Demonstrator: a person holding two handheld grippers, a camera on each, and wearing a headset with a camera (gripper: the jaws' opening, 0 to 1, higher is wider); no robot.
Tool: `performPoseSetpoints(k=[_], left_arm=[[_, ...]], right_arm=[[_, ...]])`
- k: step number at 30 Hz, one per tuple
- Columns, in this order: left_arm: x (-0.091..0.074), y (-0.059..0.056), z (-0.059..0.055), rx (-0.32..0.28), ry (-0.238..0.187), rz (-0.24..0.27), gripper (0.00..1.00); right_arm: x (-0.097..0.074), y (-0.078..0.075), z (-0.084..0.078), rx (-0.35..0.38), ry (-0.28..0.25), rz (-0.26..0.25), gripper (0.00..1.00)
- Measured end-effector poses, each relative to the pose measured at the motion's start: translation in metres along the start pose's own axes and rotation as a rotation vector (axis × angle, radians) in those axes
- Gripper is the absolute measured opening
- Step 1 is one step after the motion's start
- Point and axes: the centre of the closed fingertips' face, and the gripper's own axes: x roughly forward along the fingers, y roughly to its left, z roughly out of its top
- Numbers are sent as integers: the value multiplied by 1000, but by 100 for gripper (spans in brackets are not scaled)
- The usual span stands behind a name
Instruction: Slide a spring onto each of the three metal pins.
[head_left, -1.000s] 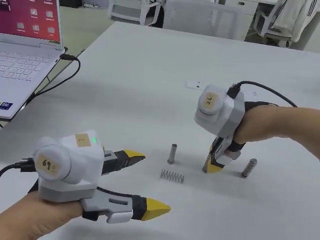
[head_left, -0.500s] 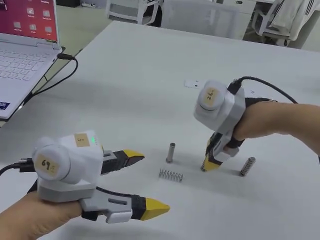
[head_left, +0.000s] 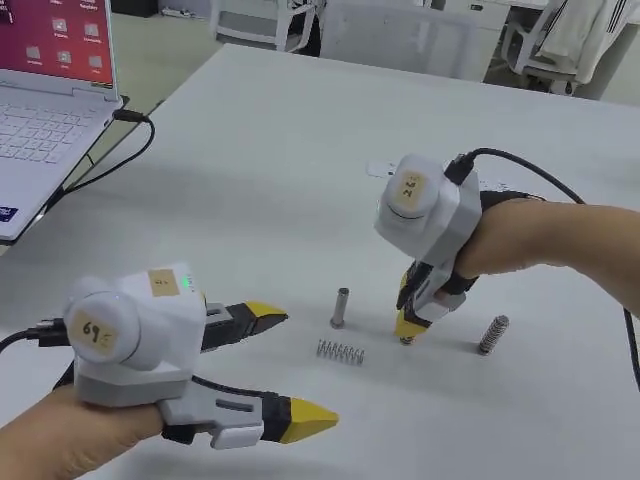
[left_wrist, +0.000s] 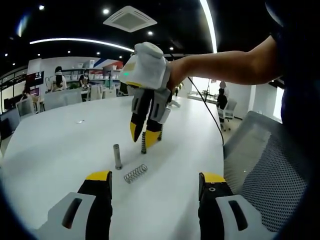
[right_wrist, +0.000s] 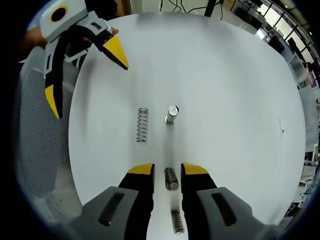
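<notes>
Right gripper (right_wrist: 167, 170): we see its yellow-tipped jaws only a little apart, straddling a sprung pin (right_wrist: 171, 178). There is a clear gap on one side of the coil and it is very close on the other. We cannot confirm any squeeze, so we log it as slightly open and gripping nothing. The tips point down, close to the table (head_left: 300, 150).

The sprung pin is a short metal post wrapped in a grey coil, standing between the right tips. Behind those tips, back toward the gripper body in the right gripper view, we see a second sprung pin (head_left: 493, 335) with the same look, the coil covering most of the post. In the head view it sits on the side of the right jaws away from the left gripper, apart from them.

Straight ahead of the right jaws we see a bare pin (right_wrist: 171, 114): a plain silver cylinder, upright, with a flat shiny top and no coil on it. Just beside it lies a loose spring (right_wrist: 142, 125), flat on the table, a thin grey coil not touching the pin.

Left gripper (left_wrist: 156, 176): the jaws are spread wide with nothing between them, held above the table. The loose spring is just ahead of these jaws, inside the line of the gap. The bare pin is a bit farther ahead, toward the left jaw's side, and the right gripper is beyond both.

Well off to the left gripper's outer side we see a laptop (head_left: 50, 100), open, with a black cable (head_left: 120, 150) trailing from it over the table.
</notes>
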Motion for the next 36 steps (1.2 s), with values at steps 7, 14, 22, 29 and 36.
performPoseSetpoints(k=[7,14,22,29,36], left_arm=[[-1,0,-1,0,3,1,66],[-2,-2,-2,1,7,2,66],[-3,-2,-2,3,10,4,66],[-3,-3,-3,0,11,5,66],[-5,-1,-3,0,9,8,66]], right_arm=[[0,7,12,-18,-23,4,19],[2,15,21,-29,-36,11,18],[6,23,29,-40,-45,21,18],[10,30,34,-45,-50,33,17],[12,31,39,-43,-56,36,17]])
